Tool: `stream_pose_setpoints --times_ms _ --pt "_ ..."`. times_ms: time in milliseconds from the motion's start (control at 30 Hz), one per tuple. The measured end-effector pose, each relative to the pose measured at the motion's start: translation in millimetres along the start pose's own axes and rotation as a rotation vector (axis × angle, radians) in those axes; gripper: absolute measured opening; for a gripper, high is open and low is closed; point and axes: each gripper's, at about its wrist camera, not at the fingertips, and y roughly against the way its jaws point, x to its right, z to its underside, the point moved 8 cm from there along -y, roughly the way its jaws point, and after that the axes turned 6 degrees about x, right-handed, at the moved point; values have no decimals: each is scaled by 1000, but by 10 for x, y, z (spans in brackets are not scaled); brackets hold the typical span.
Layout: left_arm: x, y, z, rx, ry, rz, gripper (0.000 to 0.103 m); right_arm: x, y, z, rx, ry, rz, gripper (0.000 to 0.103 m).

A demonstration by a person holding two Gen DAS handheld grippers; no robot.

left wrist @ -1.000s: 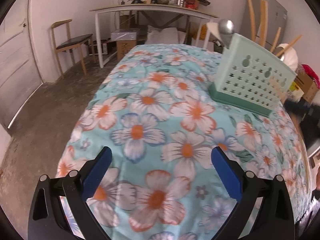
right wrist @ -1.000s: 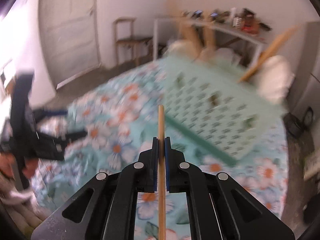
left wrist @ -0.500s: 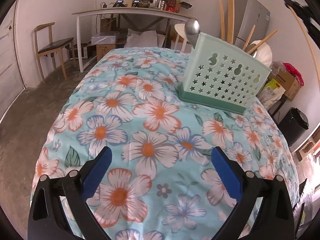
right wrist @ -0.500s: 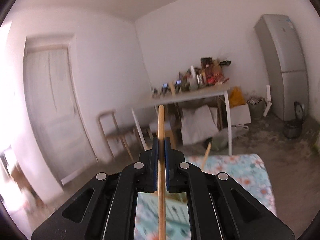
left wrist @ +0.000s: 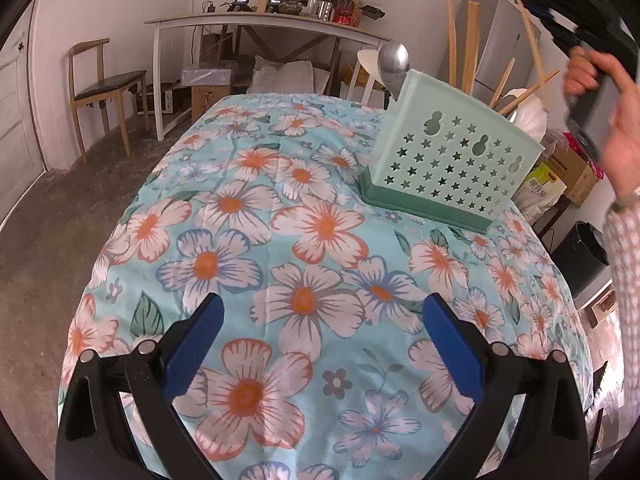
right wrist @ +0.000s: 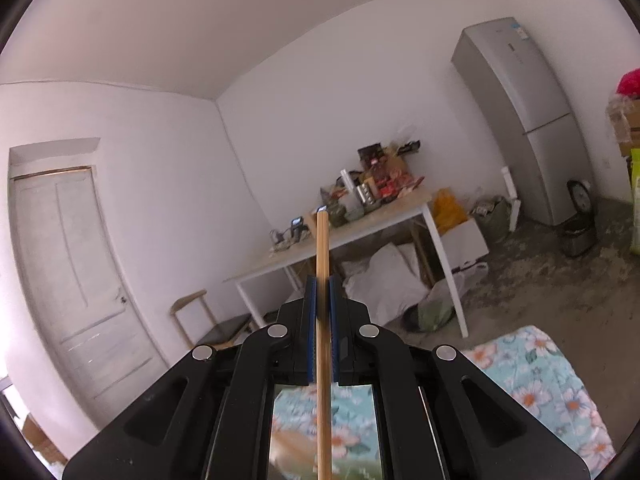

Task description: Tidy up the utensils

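Observation:
A mint-green utensil holder [left wrist: 452, 160] with star holes stands on the flowered table at the far right. A metal spoon [left wrist: 393, 63] and several wooden chopsticks [left wrist: 472, 44] stick up out of it. My right gripper [right wrist: 323, 284] is shut on a wooden chopstick [right wrist: 322, 248] that points up and forward. In the left wrist view the right gripper [left wrist: 532, 2] is high above the holder's right end, and the chopstick [left wrist: 534, 50] slants down toward the holder. My left gripper [left wrist: 322, 324] is open and empty, low over the near part of the table.
The flowered tablecloth [left wrist: 280, 240] covers the table. A white side table [left wrist: 260, 24] with clutter and a wooden chair [left wrist: 104, 84] stand at the back wall. A grey fridge [right wrist: 528, 120] stands at the right. A black bin [left wrist: 584, 256] sits on the floor beside the table.
My right gripper has lifted and tilted upward with the chopstick, from low near the holder to high above it. The left gripper has stayed open and drifted slightly.

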Motion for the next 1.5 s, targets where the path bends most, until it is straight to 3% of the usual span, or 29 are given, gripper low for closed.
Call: stream_pose_setpoints --times_ms 567,967,1033,1133,1500 --pt "-112 -79 21 -17 43 14 97 58 -145 188 77 118 149 5" --pt "-146 -54 9 -9 65 18 97 27 -8 302 21 182 132 9" --pt "-135 -38 2 -6 64 19 97 -19 28 301 -13 197 99 29" --pt "-108 -1 -14 2 59 22 97 -129 160 267 -29 229 45 45" --pt "38 178 -118 45 30 22 97 -240 1084 -183 13 264 -43 64"
